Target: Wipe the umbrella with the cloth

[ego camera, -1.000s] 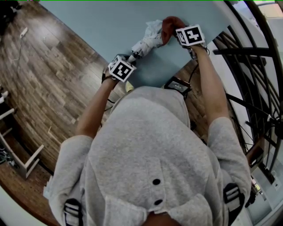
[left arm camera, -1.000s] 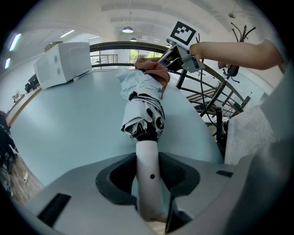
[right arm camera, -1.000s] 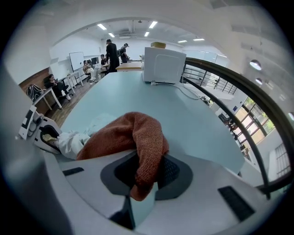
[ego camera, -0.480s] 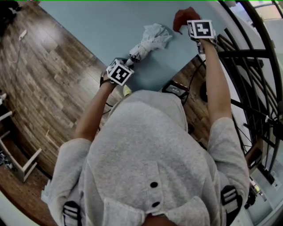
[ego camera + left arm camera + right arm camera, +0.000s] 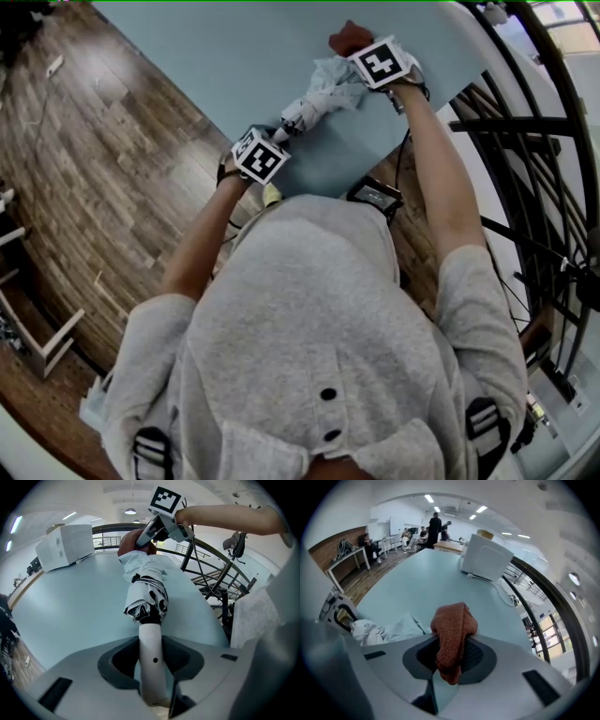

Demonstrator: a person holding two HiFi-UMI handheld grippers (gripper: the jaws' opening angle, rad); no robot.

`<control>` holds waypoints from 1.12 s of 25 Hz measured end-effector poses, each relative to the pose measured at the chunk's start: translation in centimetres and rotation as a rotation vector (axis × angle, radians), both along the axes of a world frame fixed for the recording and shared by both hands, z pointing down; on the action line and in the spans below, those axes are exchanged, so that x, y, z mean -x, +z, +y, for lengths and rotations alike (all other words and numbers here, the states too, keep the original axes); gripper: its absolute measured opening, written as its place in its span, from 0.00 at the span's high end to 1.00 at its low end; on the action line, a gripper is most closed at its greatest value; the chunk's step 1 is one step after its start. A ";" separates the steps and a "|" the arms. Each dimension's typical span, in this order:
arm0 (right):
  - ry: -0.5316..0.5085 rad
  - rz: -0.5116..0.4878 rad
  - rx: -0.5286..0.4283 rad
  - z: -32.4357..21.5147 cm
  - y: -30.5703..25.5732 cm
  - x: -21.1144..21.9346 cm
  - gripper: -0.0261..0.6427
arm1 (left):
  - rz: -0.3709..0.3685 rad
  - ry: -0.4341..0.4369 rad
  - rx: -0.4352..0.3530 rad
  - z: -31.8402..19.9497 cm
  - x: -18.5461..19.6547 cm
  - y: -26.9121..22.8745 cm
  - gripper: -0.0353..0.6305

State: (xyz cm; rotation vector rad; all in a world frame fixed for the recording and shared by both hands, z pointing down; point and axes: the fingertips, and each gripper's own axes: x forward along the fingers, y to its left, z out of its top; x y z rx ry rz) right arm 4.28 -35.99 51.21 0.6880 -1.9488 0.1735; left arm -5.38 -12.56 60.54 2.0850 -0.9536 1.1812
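Pinching a fold of the rust-red knitted cloth (image 5: 452, 630), my right gripper (image 5: 450, 660) has its jaws pressed onto the fabric. The free bunch stands out past the tips, right at the loose pale end of the folded white umbrella with black-patterned pleats (image 5: 147, 592). My left gripper (image 5: 151, 667) is clamped round the umbrella's smooth white cylindrical handle (image 5: 151, 644). The umbrella lies on the worktop with its canopy pointing away from me.

I judge my hold on the cloth to be the weak spot. Only a narrow fold sits between the jaws, so a hard rub over the crumpled canopy could drag it out. The handle is round and slick, so a sideways push from the cloth could roll or swing the umbrella in my left grip. The canopy looks slack, so it may bunch up and travel with the cloth instead of being wiped, and a rib tip could snag the knit.

The pale blue-green worktop (image 5: 234, 56) is smooth and matt, so it will do little to hold the umbrella in place. A white boxy appliance (image 5: 487, 557) stands farther along it, with a white cable (image 5: 506, 597) beside it. A black metal railing (image 5: 525, 169) curves along my right and a wood-plank floor (image 5: 103, 169) spreads to my left. People (image 5: 433, 527) gather far off under ceiling strip lights.
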 end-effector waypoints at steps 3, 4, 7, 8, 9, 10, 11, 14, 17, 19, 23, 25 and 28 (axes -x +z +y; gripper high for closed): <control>-0.080 0.091 0.005 1.4 1.6 1.1 0.85 | 0.002 0.003 -0.006 0.0 -0.2 -0.2 0.71; -0.101 0.091 0.004 1.6 1.7 1.7 0.85 | -0.001 0.002 -0.009 -0.1 0.0 -0.2 0.71; -0.136 0.108 0.013 1.9 1.9 2.6 0.85 | -0.005 0.000 -0.014 -0.3 0.3 -0.4 0.71; -0.136 0.122 0.023 2.0 2.0 2.5 0.85 | -0.003 0.000 -0.011 -0.3 0.3 -0.3 0.71; -0.136 0.134 0.033 2.2 2.1 2.3 0.85 | -0.001 0.000 -0.007 -0.2 0.2 -0.3 0.71; -0.139 0.140 0.041 2.3 2.1 2.3 0.85 | 0.001 0.001 -0.004 -0.1 0.2 -0.3 0.71; -0.144 0.142 0.050 2.5 2.1 2.4 0.85 | 0.002 0.003 -0.002 -0.1 0.2 -0.2 0.71; -0.157 0.142 0.082 3.3 2.3 2.9 0.85 | 0.005 0.005 0.002 -0.1 0.2 -0.2 0.71; -0.175 0.148 0.092 4.0 2.5 3.4 0.85 | 0.005 0.004 0.001 -0.2 0.2 -0.2 0.71; -0.185 0.141 0.088 4.3 2.4 3.8 0.85 | 0.005 0.003 0.003 -0.2 0.2 -0.2 0.71; -0.188 0.120 0.119 5.4 2.4 4.3 0.85 | 0.004 0.006 -0.002 -0.3 0.2 -0.3 0.71; -0.171 0.081 0.131 6.0 1.8 4.4 0.85 | 0.015 0.012 0.005 -0.3 0.3 -0.2 0.71; -0.121 -0.148 0.075 7.0 -2.7 5.8 0.85 | 0.094 0.012 0.013 0.6 0.1 -0.2 0.67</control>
